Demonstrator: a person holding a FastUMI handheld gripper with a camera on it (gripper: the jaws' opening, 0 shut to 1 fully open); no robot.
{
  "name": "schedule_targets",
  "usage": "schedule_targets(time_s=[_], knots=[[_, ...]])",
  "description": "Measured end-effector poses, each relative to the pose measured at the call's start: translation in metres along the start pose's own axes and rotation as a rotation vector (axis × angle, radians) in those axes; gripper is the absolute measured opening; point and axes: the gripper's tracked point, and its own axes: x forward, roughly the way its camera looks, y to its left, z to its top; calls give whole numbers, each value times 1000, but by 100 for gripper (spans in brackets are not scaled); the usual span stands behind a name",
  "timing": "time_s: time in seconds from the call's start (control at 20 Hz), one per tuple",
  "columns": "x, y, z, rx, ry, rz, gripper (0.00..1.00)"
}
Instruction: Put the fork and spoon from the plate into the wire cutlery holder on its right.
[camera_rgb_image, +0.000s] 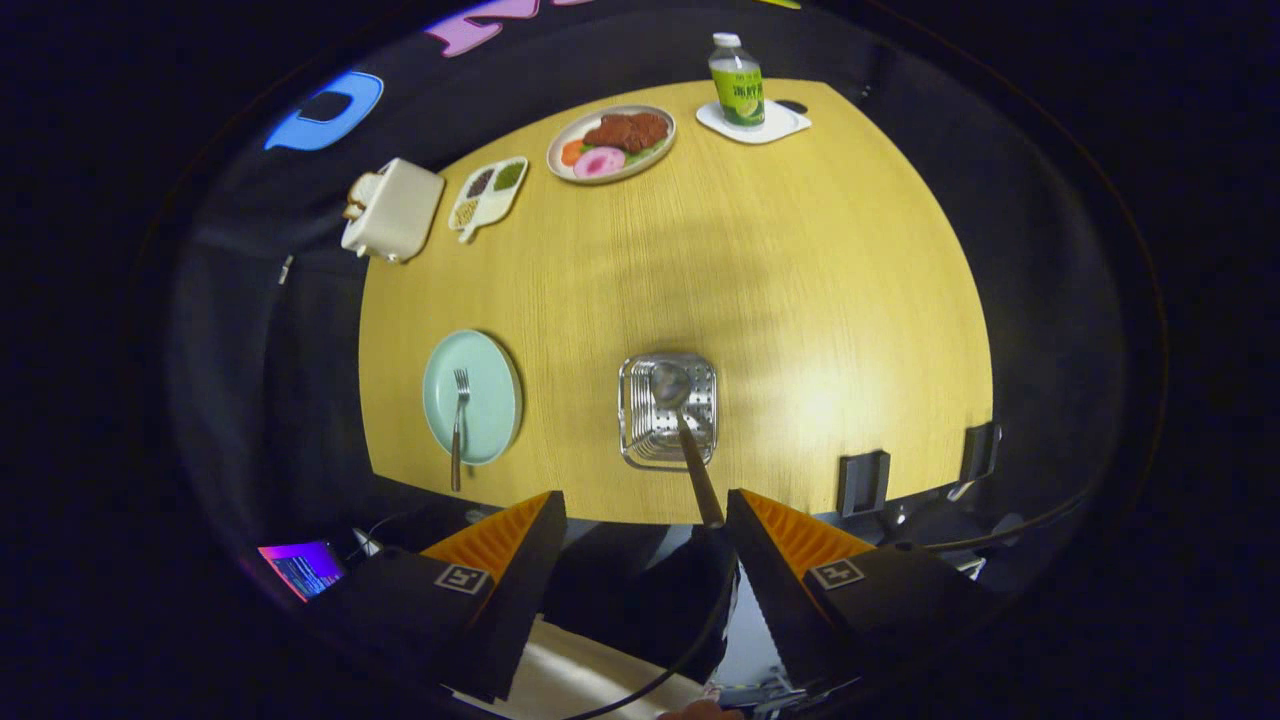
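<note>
I look straight down on a yellow wooden table (800, 300) from high above. The wire cutlery holder (668, 412) stands just beyond my fingers. The spoon (672, 386) stands in it bowl down, its handle rising toward me and ending beside my right fingertip (738, 500). My gripper (645, 500) is open, its fingers wide apart, with only one side near the handle. Left of the holder lies the pale green plate (490, 400) with the fork (459, 420) on it, tines away from me, handle sticking out over the plate's near rim.
At the table's far side stand a white toaster with bread (393, 210), a divided dish (488, 195), a plate of food (612, 143) and a bottle (737, 82) on a white tray (775, 125). Two black clamps (863, 482) grip the near edge. A lit screen (300, 568) sits below left.
</note>
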Motion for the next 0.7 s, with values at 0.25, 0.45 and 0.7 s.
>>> schedule_targets(time_s=[0.25, 0.45, 0.7], knots=[[-58, 45, 19, 19, -401, 33, 99], [-64, 86, -1, -47, -582, 18, 99], [-4, 163, -37, -65, -614, 74, 99]])
